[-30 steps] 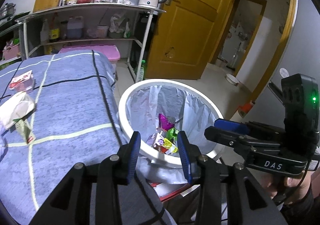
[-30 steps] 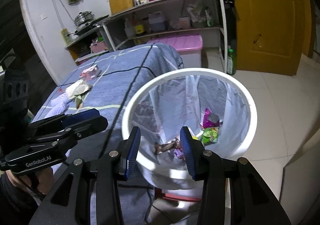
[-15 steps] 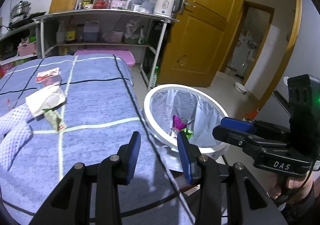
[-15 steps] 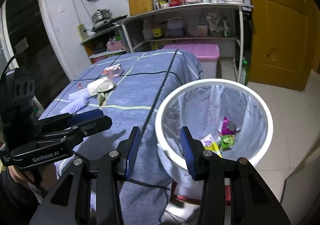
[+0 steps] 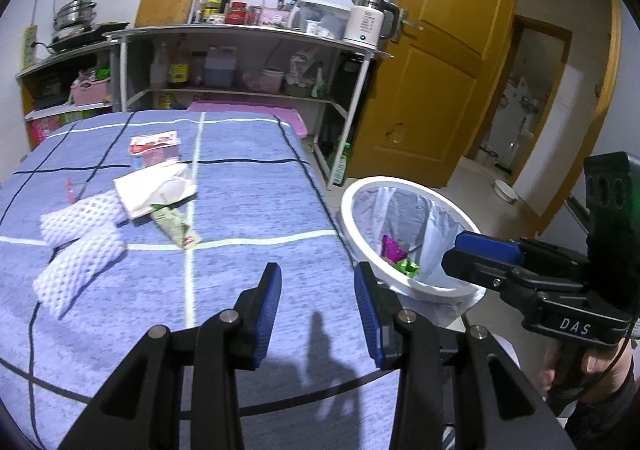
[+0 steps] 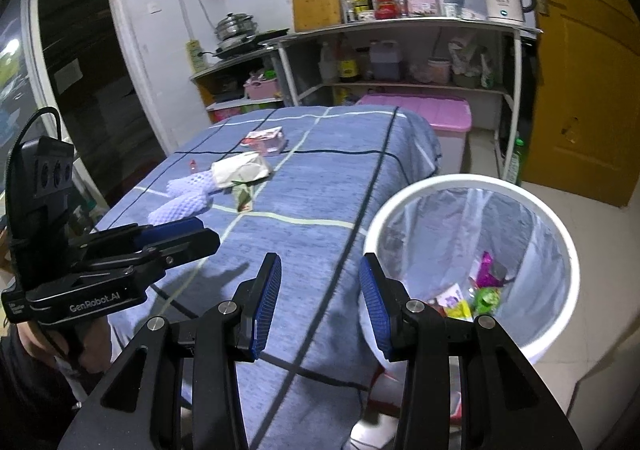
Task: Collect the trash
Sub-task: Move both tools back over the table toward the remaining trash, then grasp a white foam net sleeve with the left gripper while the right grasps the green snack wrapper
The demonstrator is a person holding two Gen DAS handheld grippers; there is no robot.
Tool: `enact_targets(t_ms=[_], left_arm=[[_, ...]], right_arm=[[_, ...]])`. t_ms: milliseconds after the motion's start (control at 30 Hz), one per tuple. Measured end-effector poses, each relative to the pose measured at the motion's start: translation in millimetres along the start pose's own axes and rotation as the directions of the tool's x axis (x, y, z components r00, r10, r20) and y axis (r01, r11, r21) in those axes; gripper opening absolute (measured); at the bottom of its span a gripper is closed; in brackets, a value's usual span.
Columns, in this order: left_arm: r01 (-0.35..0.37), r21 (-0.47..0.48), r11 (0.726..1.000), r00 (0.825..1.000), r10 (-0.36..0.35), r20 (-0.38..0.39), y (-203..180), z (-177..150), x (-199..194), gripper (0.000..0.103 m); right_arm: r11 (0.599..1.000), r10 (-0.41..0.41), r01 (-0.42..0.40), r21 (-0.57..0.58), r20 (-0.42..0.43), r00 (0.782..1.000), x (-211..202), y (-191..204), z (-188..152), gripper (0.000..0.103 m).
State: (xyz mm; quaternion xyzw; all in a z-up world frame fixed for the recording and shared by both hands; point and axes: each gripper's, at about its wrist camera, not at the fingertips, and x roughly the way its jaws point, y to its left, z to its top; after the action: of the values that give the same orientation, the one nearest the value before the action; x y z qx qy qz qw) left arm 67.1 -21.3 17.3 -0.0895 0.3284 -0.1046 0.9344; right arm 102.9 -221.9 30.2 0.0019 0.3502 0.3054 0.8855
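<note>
Trash on blue checked desk (image 5: 248, 210): 2 white foam nets (image 5: 80, 246), 1 crumpled paper bag (image 5: 156, 190), 1 green wrapper (image 5: 176, 226), 1 pink carton (image 5: 154, 148). White bin (image 6: 472, 186) beside desk edge, wrappers inside. Left gripper (image 5: 317, 310) marked "GenRobot.AI", right gripper (image 6: 319, 308) "DAS"; both jaws partly open, empty.

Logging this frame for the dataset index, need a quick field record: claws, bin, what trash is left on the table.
left claw: open, empty, over the blue cloth
right claw: open, empty, near the table edge
bin: white, lined, beside the table, holds wrappers
left on table: white foam nets, crumpled paper bag, green wrapper, pink pack
</note>
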Motion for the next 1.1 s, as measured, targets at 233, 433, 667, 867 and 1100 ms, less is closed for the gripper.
enact_targets(t_ms=[233, 433, 667, 867, 1100], left_arm=[[-0.051, -0.034, 0.998, 0.999, 0.052, 0.015, 25.4, -4.5, -12.1, 0.04], [-0.108, -0.066, 0.992, 0.994, 0.109, 0.021, 53.1, -7.6, -19.1, 0.045], [-0.172, -0.095, 0.98, 0.984, 0.176, 0.029, 84.3, -6.0, -23.8, 0.05], [-0.225, -0.105, 0.969, 0.973, 0.228, 0.025, 109.4, -2.8, -21.4, 0.051], [-0.286, -0.112, 0.952, 0.957, 0.289, 0.011, 141.1, 0.1, -13.1, 0.056]], right_arm=[[0.999, 0.041, -0.042, -0.027, -0.031, 0.999, 16.5, 15.7, 6.8, 0.042], [0.996, 0.069, -0.071, -0.047, -0.053, 0.996, 31.2, 28.6, 13.5, 0.042], [0.994, 0.079, -0.083, -0.072, -0.058, 0.995, 43.8, 38.0, 25.0, 0.049], [0.992, 0.086, -0.093, -0.086, -0.08, 0.993, 59.0, 46.4, 34.3, 0.049], [0.99, 0.102, -0.113, -0.09, -0.119, 0.988, 81.8, 54.4, 40.7, 0.049]])
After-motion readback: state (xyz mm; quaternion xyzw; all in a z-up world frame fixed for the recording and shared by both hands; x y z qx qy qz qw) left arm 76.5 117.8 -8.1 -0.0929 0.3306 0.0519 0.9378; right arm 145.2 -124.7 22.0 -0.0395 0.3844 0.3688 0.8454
